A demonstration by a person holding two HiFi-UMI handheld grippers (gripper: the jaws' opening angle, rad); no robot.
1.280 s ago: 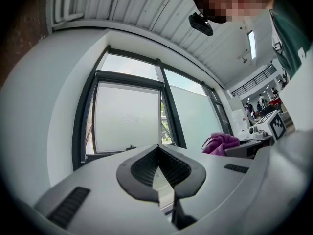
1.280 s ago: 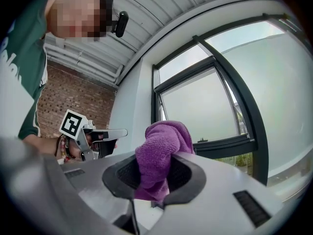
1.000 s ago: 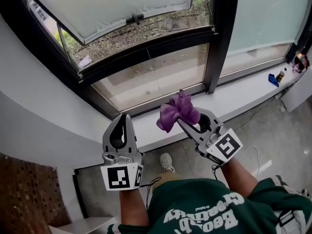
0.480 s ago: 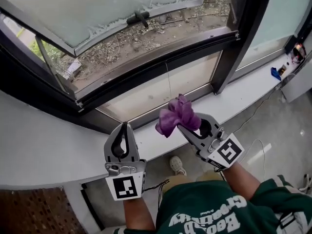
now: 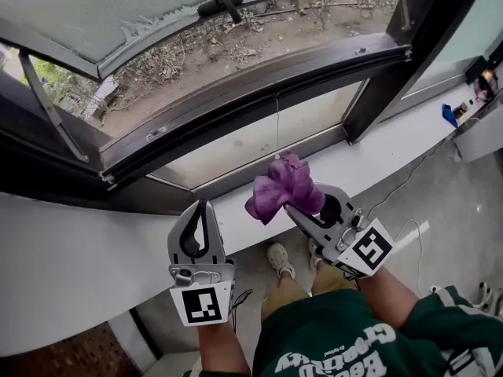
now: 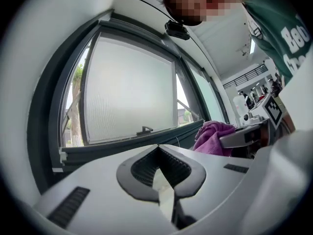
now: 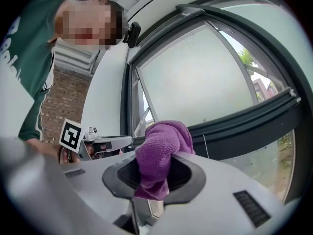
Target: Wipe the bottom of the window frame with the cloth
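Note:
A crumpled purple cloth (image 5: 282,185) is pinched in my right gripper (image 5: 292,201), which hovers above the white sill (image 5: 102,250), short of the window. The cloth (image 7: 159,155) bulges out between that gripper's jaws. The dark bottom rail of the window frame (image 5: 259,81) runs across the head view above both grippers, below the tilted-open sash (image 5: 157,10). My left gripper (image 5: 202,204) is held over the sill to the left, its jaws shut with nothing in them. From the left gripper view, the cloth (image 6: 213,137) shows to the right, with the frame rail (image 6: 127,143) beyond.
A fixed lower glass pane (image 5: 259,136) sits under the rail. A dark vertical post (image 5: 409,53) divides the windows at right. Small objects (image 5: 449,115) lie on the sill far right. A cable (image 5: 405,183) trails onto the floor. Bare ground with twigs (image 5: 259,34) lies outside.
The view has closed in on the window: the frame rail looks larger and nearer. Both grippers keep their pose, the right one still holding the cloth.

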